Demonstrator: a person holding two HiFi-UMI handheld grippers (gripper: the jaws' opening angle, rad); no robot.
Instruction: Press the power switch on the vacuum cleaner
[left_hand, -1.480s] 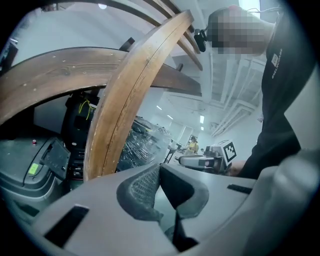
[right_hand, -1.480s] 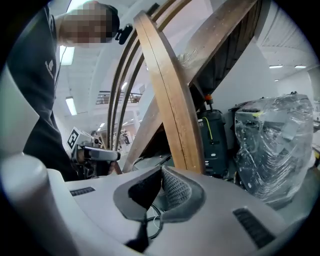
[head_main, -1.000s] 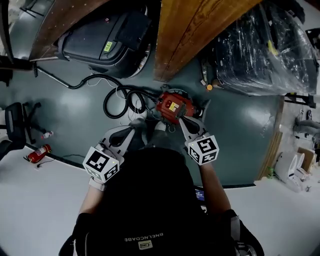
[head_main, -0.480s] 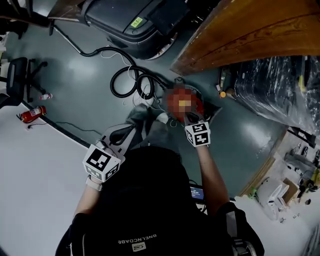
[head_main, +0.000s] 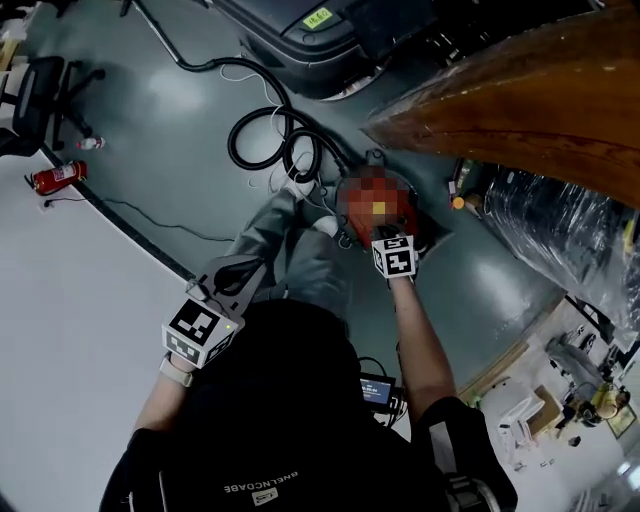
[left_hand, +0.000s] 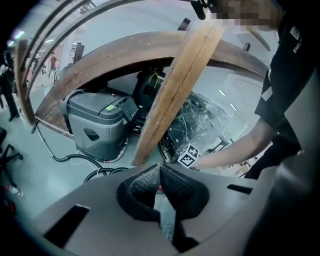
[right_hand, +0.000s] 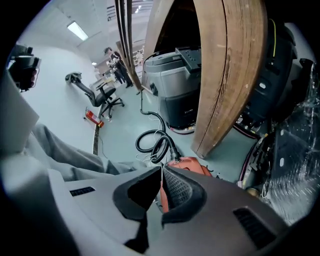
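The red vacuum cleaner (head_main: 365, 215) sits on the floor beside the person's knee, partly under a mosaic patch. Its black hose (head_main: 268, 150) coils away behind it. My right gripper (head_main: 383, 232) is stretched out with its shut tips on or just over the vacuum's top; I cannot see whether they touch. In the right gripper view the red body (right_hand: 189, 165) lies right beyond the right gripper (right_hand: 161, 169), and the switch is hidden. My left gripper (head_main: 260, 266) hangs back over the person's leg, shut and empty; in its own view the left gripper (left_hand: 160, 165) points past the right gripper's marker cube (left_hand: 187, 156).
A large grey floor machine (head_main: 300, 30) stands behind the hose. A thick wooden beam (head_main: 520, 90) crosses above the vacuum. Plastic-wrapped goods (head_main: 570, 230) lie at the right. A fire extinguisher (head_main: 55, 178) and an office chair (head_main: 35, 100) stand at the left.
My right gripper has reached forward and down onto the vacuum's top. The head view has swung so the vacuum sits nearer the middle. The left gripper has hardly moved.
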